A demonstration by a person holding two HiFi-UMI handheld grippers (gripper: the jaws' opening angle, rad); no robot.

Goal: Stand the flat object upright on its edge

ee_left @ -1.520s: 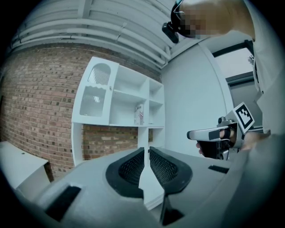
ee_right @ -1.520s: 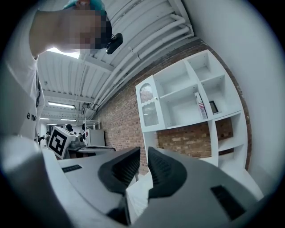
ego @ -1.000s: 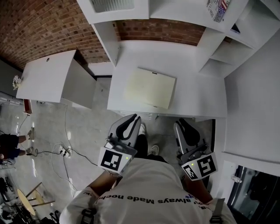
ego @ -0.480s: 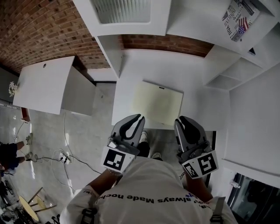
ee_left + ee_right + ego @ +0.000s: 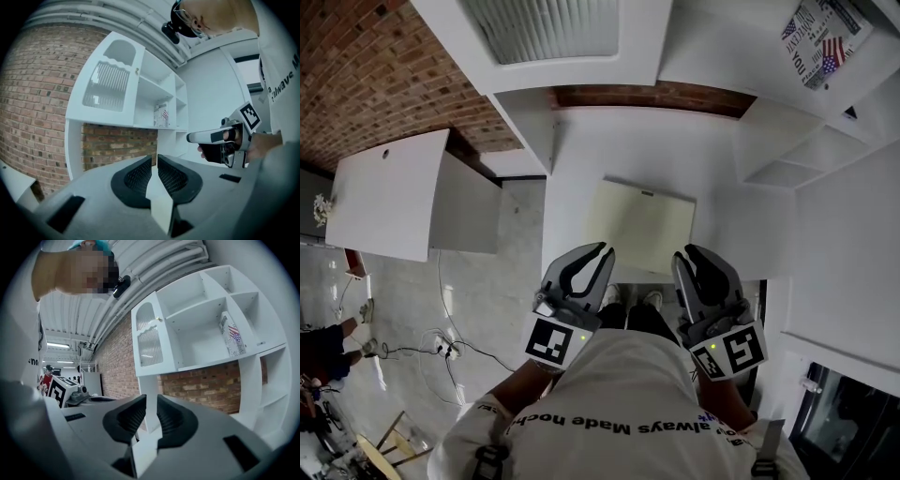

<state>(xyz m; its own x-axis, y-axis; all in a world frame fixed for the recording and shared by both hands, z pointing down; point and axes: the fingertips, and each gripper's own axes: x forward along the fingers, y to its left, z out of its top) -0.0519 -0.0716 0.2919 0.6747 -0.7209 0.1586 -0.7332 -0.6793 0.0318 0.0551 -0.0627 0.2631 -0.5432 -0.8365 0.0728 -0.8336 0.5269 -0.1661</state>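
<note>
Closing on the flat board (image 5: 642, 225)

Left gripper (image 5: 603, 249) is clenched and empty. Right gripper (image 5: 683, 254) has just been parting its jaws, nothing between them. Both have advanced to the desk (image 5: 600, 141) edge; the board lies flat at twelve o'clock, untouched.

flat object (image 5: 639, 225) | pale cream rectangle | lying flat | near desk (image 5: 591, 150) front edge

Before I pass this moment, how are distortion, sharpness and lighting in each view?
Head view: sharp, evenly lit, shelf unit bowed; the pale board barely stands out from the white desk. Left gripper view and right gripper view: fisheye circle, black corners, brick wall curved.
</note>
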